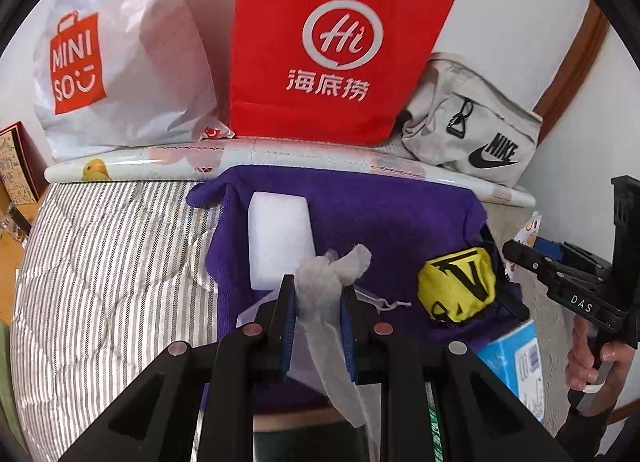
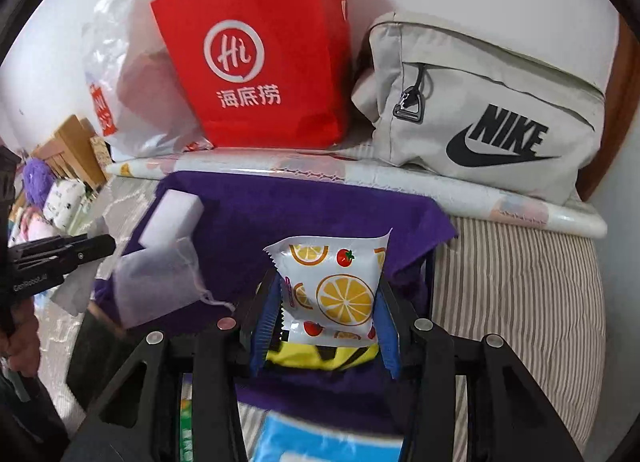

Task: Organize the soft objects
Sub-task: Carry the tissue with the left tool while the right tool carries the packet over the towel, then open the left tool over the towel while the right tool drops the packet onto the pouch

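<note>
Your striped grey-and-white quilted bed cover (image 1: 100, 262) carries a purple terry towel (image 1: 400, 214). On the towel lie a white rectangular foam block (image 1: 280, 234) and a yellow fabric pouch with black lettering (image 1: 456, 282). Your right gripper (image 2: 326, 302) is clamped on a white fruit-printed plastic packet (image 2: 336, 282), held above the pouch. Your left gripper (image 1: 318, 302) is clamped on a crumpled grey-white gauze cloth (image 1: 328, 290) above the towel.
</note>
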A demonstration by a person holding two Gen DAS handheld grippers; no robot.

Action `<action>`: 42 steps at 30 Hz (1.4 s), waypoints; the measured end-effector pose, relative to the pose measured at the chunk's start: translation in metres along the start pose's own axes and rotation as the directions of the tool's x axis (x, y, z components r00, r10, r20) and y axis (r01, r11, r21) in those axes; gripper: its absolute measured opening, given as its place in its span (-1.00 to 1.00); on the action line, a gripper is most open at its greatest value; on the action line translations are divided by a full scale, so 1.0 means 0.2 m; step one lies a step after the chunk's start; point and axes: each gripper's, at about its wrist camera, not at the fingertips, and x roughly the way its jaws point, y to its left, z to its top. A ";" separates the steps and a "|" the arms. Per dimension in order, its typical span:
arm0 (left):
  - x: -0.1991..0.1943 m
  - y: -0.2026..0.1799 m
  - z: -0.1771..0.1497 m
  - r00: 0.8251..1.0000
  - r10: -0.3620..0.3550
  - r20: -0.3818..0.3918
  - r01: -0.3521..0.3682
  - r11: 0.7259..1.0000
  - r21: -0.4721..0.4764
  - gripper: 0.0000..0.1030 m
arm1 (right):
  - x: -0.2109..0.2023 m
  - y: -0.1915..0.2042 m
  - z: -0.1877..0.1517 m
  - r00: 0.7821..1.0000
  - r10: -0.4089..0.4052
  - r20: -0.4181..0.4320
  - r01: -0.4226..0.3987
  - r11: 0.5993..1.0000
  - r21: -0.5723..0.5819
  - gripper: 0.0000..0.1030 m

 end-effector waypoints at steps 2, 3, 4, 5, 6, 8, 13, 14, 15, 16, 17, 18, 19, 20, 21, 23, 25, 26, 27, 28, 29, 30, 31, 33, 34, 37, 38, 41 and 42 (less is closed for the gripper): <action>0.03 0.01 0.01 1.000 -0.005 -0.009 0.005 1.000 0.000 -0.62 | 0.04 -0.01 0.02 1.000 -0.024 -0.012 0.024 1.000 -0.010 -0.13; 0.05 0.01 0.02 1.000 -0.009 -0.015 0.009 1.000 -0.002 -0.62 | 0.06 -0.01 0.02 0.999 -0.026 -0.020 0.026 1.000 -0.014 -0.13; 0.07 0.02 0.02 1.000 -0.011 -0.021 0.011 1.000 -0.004 -0.62 | 0.09 -0.02 0.03 0.999 -0.024 -0.034 0.024 1.000 -0.014 -0.13; 0.09 0.02 0.03 1.000 -0.011 -0.028 0.011 1.000 -0.007 -0.62 | 0.12 -0.03 0.03 0.999 -0.021 -0.045 0.020 1.000 -0.013 -0.13; 0.11 0.03 0.04 0.999 -0.007 -0.038 0.007 1.000 -0.009 -0.62 | 0.14 -0.03 0.04 0.998 -0.019 -0.053 0.018 1.000 -0.012 -0.13; 0.15 0.04 0.04 0.998 0.002 -0.056 -0.003 1.000 -0.016 -0.62 | 0.19 -0.03 0.04 0.997 -0.017 -0.077 0.016 1.000 -0.014 -0.13; 0.22 0.05 0.04 0.997 0.020 -0.081 -0.022 1.000 -0.021 -0.62 | 0.28 -0.03 0.05 0.993 -0.025 -0.118 0.022 0.999 -0.024 -0.04; 0.22 0.05 0.04 0.996 0.029 -0.083 -0.031 0.999 -0.014 -0.62 | 0.29 -0.03 0.05 0.993 -0.026 -0.119 0.023 0.999 -0.026 0.03; 0.23 0.05 0.03 0.996 0.034 -0.086 -0.035 0.999 -0.010 -0.62 | 0.30 -0.03 0.04 0.992 -0.025 -0.123 0.022 0.999 -0.030 0.15; 0.24 0.06 0.03 0.995 0.032 -0.092 -0.033 0.999 -0.011 -0.62 | 0.30 -0.03 0.04 0.992 -0.026 -0.125 0.021 0.999 -0.034 0.16; 0.24 0.06 0.03 0.995 0.027 -0.097 -0.028 0.999 -0.014 -0.62 | 0.31 -0.02 0.04 0.991 -0.029 -0.127 0.024 0.999 -0.037 0.17; 0.25 0.07 0.03 0.995 0.024 -0.101 -0.026 1.000 -0.016 -0.61 | 0.32 -0.02 0.04 0.991 -0.029 -0.131 0.024 0.999 -0.040 0.24; 0.25 0.06 0.03 0.995 0.024 -0.102 -0.026 1.000 -0.016 -0.58 | 0.32 -0.02 0.04 0.990 -0.031 -0.138 0.025 0.999 -0.043 0.27; 0.26 0.06 0.03 0.994 0.022 -0.104 -0.024 1.000 -0.015 -0.56 | 0.33 -0.02 0.04 0.990 -0.034 -0.141 0.028 0.999 -0.045 0.27; 0.26 0.06 0.03 0.994 0.019 -0.108 -0.021 1.000 -0.015 -0.50 | 0.34 -0.03 0.03 0.989 -0.035 -0.141 0.029 0.999 -0.045 0.30; 0.27 0.05 0.04 0.993 0.014 -0.114 -0.015 1.000 -0.013 -0.31 | 0.34 -0.03 0.03 0.989 -0.040 -0.144 0.035 0.999 -0.040 0.30; 0.25 0.03 0.04 0.995 0.020 -0.099 -0.020 1.000 0.004 0.05 | 0.33 -0.05 0.03 0.991 -0.029 -0.133 0.026 0.999 -0.024 0.30; 0.24 0.02 0.04 0.996 0.030 -0.083 -0.029 0.999 0.016 0.11 | 0.32 -0.05 0.03 0.991 -0.025 -0.129 0.023 1.000 -0.018 0.30; 0.23 0.02 0.04 0.997 0.041 -0.072 -0.039 0.999 0.026 0.15 | 0.31 -0.06 0.03 0.992 -0.021 -0.123 0.020 1.000 -0.008 0.30; 0.22 0.01 0.04 0.996 0.056 -0.064 -0.054 0.998 0.036 0.15 | 0.29 -0.07 0.03 0.993 -0.016 -0.114 0.017 1.000 0.001 0.30; 0.21 0.01 0.04 0.996 0.065 -0.062 -0.063 0.997 0.040 0.15 | 0.28 -0.07 0.03 0.994 -0.012 -0.107 0.013 1.000 0.006 0.30; 0.20 0.01 0.04 0.996 0.062 -0.058 -0.059 0.997 0.040 0.15 | 0.25 -0.07 0.03 0.995 -0.007 -0.095 0.009 1.000 0.012 0.30; 0.19 0.00 0.04 0.997 0.054 -0.055 -0.052 0.998 0.037 0.15 | 0.23 -0.08 0.02 0.996 -0.004 -0.087 0.006 1.000 0.016 0.30; 0.15 0.01 0.03 0.998 0.050 -0.046 -0.049 0.998 0.033 0.15 | 0.18 -0.08 0.01 0.998 -0.001 -0.066 0.002 1.000 0.026 0.30; 0.14 0.01 0.02 0.998 0.055 -0.040 -0.054 0.998 0.032 0.15 | 0.16 -0.08 0.01 0.998 -0.005 -0.058 0.007 1.000 0.029 0.30; 0.05 0.03 -0.01 0.998 0.054 -0.009 -0.054 0.998 0.018 0.15 | 0.06 -0.08 -0.02 1.000 -0.016 -0.017 0.017 0.999 0.041 0.30; 0.02 0.03 -0.03 0.999 0.047 0.003 -0.047 0.999 0.012 0.15 | 0.02 -0.08 -0.04 1.000 -0.011 -0.007 0.011 0.999 0.044 0.30; -0.08 0.02 -0.06 0.999 0.022 0.042 -0.022 1.000 0.014 0.14 | -0.08 -0.06 -0.08 1.000 -0.011 0.016 0.010 0.999 0.049 0.30; -0.12 0.01 -0.08 0.999 0.011 0.051 -0.012 1.000 0.020 0.14 | -0.10 -0.04 -0.09 1.000 -0.011 0.021 0.009 0.999 0.049 0.30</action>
